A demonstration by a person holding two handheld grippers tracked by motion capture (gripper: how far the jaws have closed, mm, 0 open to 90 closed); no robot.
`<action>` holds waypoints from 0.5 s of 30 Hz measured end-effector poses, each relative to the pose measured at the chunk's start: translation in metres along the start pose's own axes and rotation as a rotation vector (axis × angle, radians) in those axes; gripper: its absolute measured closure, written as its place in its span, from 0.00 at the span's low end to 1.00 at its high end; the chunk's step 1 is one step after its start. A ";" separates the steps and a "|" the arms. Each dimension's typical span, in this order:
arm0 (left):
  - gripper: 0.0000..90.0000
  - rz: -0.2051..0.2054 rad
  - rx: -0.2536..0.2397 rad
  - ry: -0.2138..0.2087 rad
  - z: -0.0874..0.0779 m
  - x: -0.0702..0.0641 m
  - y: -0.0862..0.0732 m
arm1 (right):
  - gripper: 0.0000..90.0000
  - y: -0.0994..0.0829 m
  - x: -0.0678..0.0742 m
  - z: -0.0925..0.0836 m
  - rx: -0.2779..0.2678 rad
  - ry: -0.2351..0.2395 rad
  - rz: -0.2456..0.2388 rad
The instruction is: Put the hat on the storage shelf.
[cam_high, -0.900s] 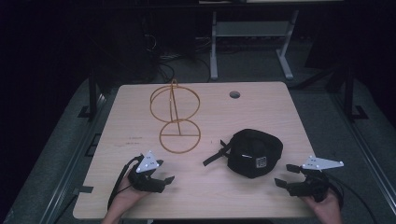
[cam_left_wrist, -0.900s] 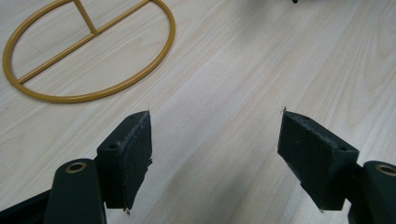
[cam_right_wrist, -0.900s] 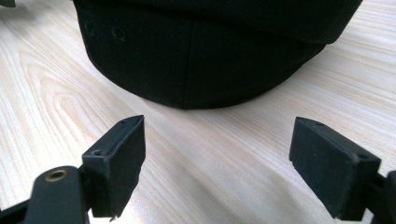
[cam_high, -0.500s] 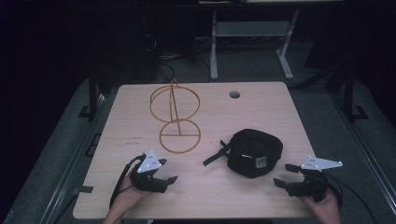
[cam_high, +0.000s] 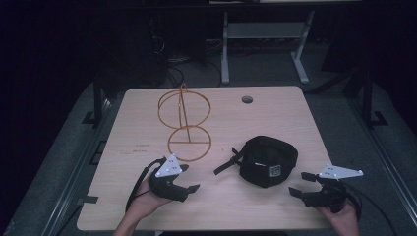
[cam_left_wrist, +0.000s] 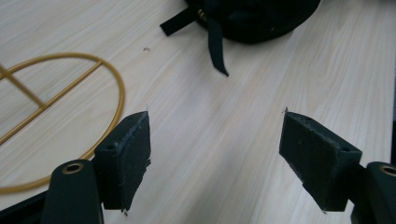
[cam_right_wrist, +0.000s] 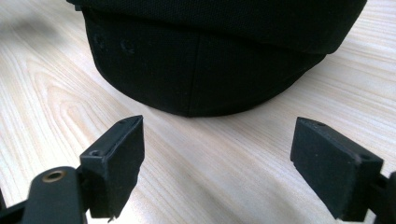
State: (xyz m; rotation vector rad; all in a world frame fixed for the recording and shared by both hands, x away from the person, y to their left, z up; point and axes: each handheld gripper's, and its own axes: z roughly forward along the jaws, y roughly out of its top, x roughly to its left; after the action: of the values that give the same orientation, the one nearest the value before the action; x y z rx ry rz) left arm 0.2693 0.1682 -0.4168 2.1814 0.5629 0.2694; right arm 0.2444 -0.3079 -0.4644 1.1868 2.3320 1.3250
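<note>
We see a black cap (cam_high: 268, 160) of soft woven fabric lying on the right half of the pale wood-grain table (cam_high: 275, 113), its rounded crown showing a stitched seam in the right gripper view (cam_right_wrist: 196, 70). A flat black strap (cam_high: 227, 164) trails from it toward the table's middle, and a small white label sits on its near side.

Our right gripper (cam_high: 301, 184) rests near the table's front right corner, just beside the cap, its jaws spread wide with nothing between them; the square black pads (cam_right_wrist: 119, 158) look matte and slightly rough. Our left gripper (cam_high: 189, 179) lies at the front left, jaws likewise released and empty, bare table between its pads (cam_left_wrist: 128, 158).

Beyond the left gripper stands a thin gold wire stand (cam_high: 184, 120): a round ring base with a cross bar, a slim upright post, and a larger hoop on top. A small round hole (cam_high: 247, 100) pierces the table's far edge.
</note>
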 end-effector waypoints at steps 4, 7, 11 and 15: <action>0.27 0.019 0.002 -0.018 0.004 -0.004 0.010 | 0.19 0.000 0.001 -0.001 0.000 0.005 0.007; 0.28 0.032 0.007 -0.040 0.007 -0.007 0.019 | 0.19 0.001 0.001 -0.002 -0.002 0.004 0.012; 0.28 0.049 0.021 -0.066 0.011 -0.011 0.030 | 0.19 0.000 0.001 -0.002 0.001 0.006 0.012; 0.29 0.057 0.013 -0.091 0.017 -0.014 0.042 | 0.19 0.000 0.000 -0.002 0.000 0.010 0.011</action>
State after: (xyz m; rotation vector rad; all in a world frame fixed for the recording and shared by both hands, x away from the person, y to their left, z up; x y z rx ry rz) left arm 0.2760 0.1268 -0.3944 2.2128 0.4536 0.1960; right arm 0.2432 -0.3095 -0.4631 1.1972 2.3353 1.3374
